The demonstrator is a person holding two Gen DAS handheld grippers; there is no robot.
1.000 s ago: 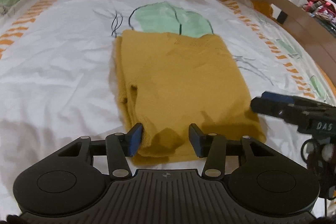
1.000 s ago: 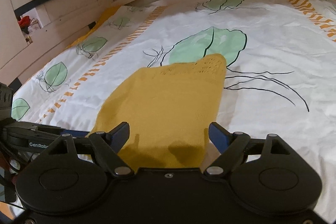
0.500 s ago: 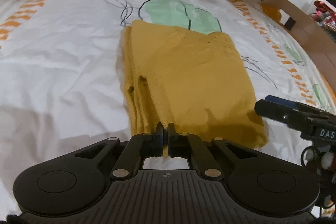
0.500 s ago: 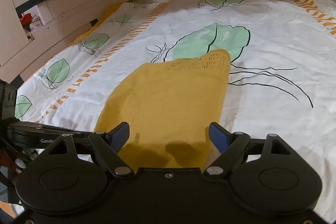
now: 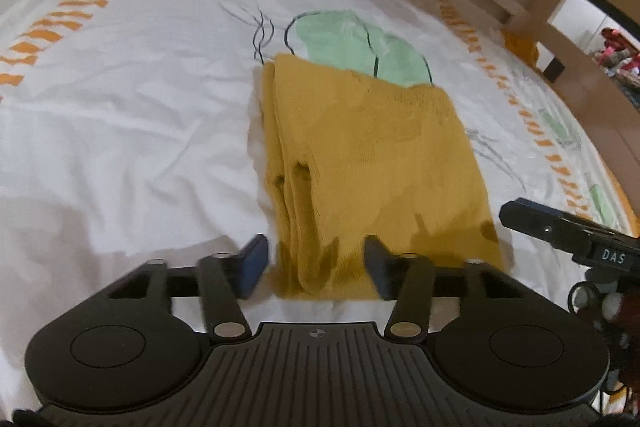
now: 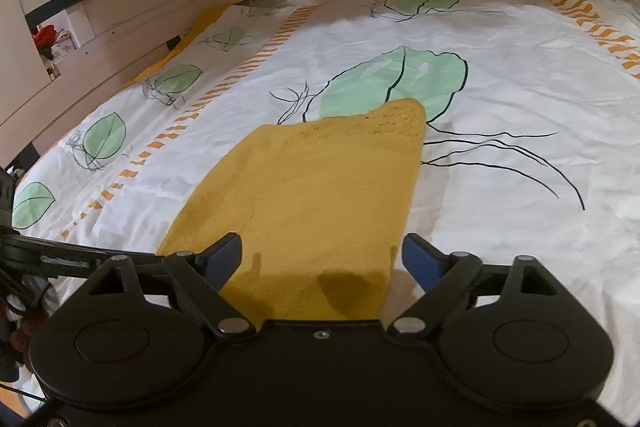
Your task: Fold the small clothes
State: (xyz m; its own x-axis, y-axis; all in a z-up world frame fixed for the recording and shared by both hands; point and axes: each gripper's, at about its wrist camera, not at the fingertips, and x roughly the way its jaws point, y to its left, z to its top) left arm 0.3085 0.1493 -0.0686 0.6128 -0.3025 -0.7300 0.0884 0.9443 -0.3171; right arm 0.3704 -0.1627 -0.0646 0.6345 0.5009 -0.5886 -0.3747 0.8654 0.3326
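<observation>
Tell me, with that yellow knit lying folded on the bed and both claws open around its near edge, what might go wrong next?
1. The yellow garment has several loose layers stacked along its left side; the left gripper might pinch only some, so the fold slips apart.
2. The right gripper straddles the near edge close to the sheet; it might catch bedding too.
3. Uneven lifting could skew the fold.
</observation>
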